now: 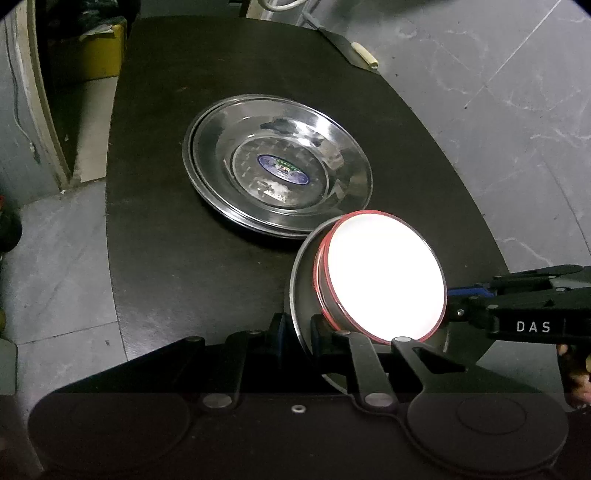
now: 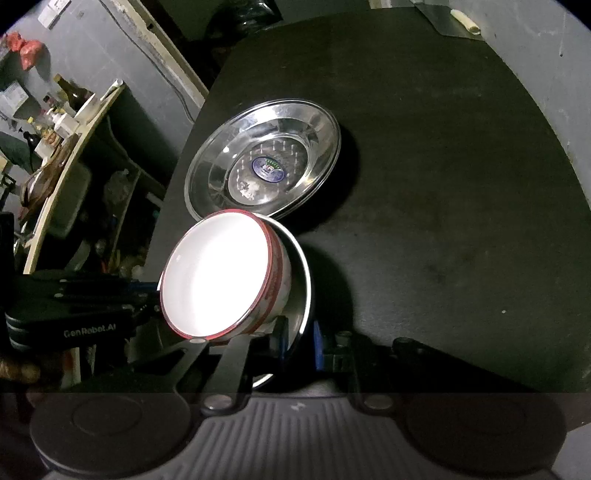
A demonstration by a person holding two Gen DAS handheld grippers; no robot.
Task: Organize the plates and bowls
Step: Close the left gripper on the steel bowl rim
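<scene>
A white bowl with a red rim point(image 1: 384, 277) point(image 2: 218, 277) sits on a small steel plate point(image 1: 301, 273) point(image 2: 301, 266). This plate is held over the near end of the black table point(image 1: 177, 258) point(image 2: 443, 221). My left gripper point(image 1: 297, 326) point(image 2: 155, 295) is shut on the plate's rim on one side. On the opposite side, my right gripper point(image 2: 299, 336) point(image 1: 448, 302) is shut on the same rim. Behind them, a stack of larger steel plates point(image 1: 332, 147) point(image 2: 221, 162) lies flat on the table, with a blue sticker in its middle.
A cream tube point(image 1: 365, 55) point(image 2: 465, 20) lies at the table's far right corner. A yellow box point(image 1: 99, 48) stands on the floor beyond the far left corner. A cluttered shelf with bottles point(image 2: 62, 110) runs along the left. Grey tiled floor point(image 1: 498, 92) surrounds the table.
</scene>
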